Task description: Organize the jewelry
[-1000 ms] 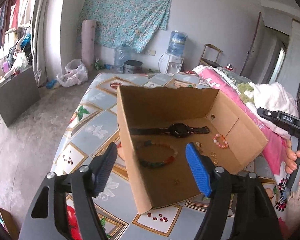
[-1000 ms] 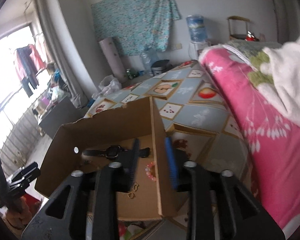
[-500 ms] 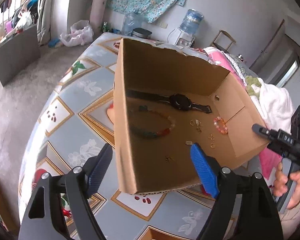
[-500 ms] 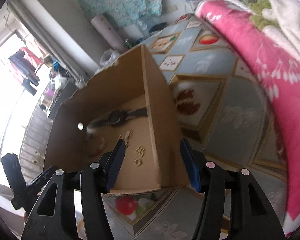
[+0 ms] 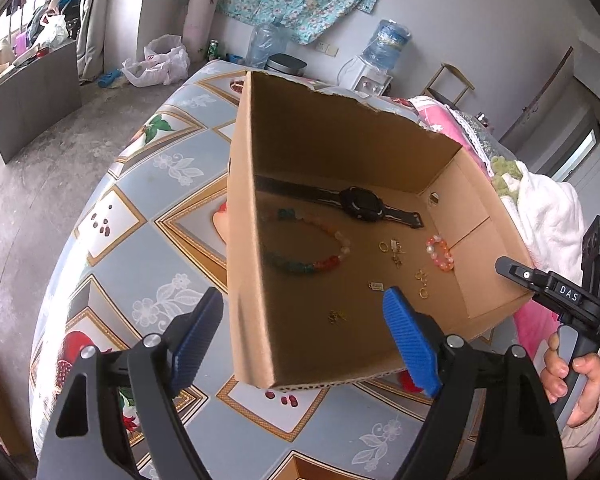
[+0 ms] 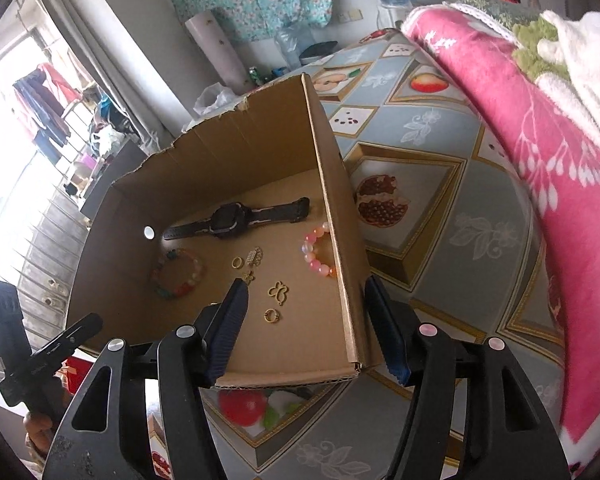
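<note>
Hiding part of the pink bracelet point(image 6: 315, 254): box wall point(image 6: 340, 236).

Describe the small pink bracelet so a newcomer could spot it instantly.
Find the open cardboard box on the fruit-patterned tablecloth. Inside, below the black watch, the small pink bracelet lies against the right-hand wall. It is a tight loop of pink and orange beads, unlike the larger multicoloured bracelet opposite and the tiny gold pieces between.
</note>
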Motion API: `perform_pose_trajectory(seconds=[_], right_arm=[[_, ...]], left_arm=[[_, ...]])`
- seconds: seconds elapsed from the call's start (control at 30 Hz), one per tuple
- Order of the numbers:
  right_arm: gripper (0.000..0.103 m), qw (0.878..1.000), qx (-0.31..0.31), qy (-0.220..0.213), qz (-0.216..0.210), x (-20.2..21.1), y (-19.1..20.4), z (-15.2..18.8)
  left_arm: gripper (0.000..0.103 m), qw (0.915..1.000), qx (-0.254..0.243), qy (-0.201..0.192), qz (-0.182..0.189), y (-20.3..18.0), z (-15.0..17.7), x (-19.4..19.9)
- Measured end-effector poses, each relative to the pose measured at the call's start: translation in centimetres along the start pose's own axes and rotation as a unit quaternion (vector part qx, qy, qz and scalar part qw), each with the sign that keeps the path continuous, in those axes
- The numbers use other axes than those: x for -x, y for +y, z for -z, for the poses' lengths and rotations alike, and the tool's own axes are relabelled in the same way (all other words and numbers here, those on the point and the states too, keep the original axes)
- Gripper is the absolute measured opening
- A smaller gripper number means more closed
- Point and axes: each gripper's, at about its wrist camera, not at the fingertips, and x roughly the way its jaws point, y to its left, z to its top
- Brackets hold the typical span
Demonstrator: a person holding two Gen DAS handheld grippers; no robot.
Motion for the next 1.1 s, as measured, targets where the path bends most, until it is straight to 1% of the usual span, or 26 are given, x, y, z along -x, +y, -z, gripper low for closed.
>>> perform_pose_trajectory(seconds=[0.17, 0.43, 0.7, 1.1], right_arm=[[0.059, 1.0, 0.008, 0.0, 0.011, -0.2, 0.4, 0.0], [0.059, 0.999, 0.031, 0.001, 0.037, -0.3, 1.0, 0.1], [0.059, 0.999, 0.033, 0.007, 0.035, -0.1, 1.2, 0.6], [0.059, 0.999, 0.032, 0.015, 0.033, 0.4, 1.6, 1.7]], left_arm=[[0.08, 1.0, 0.0, 0.0, 0.001, 0.0, 0.0, 0.0], [0.08, 0.9999, -0.006, 0.003, 0.015, -0.5, 0.0, -0.3], [0.08, 0.9998, -0.007, 0.006, 0.015, -0.4, -0.1, -0.4], [0.081, 0.9999, -0.009, 0.007, -0.003, 0.0, 0.6, 0.4]])
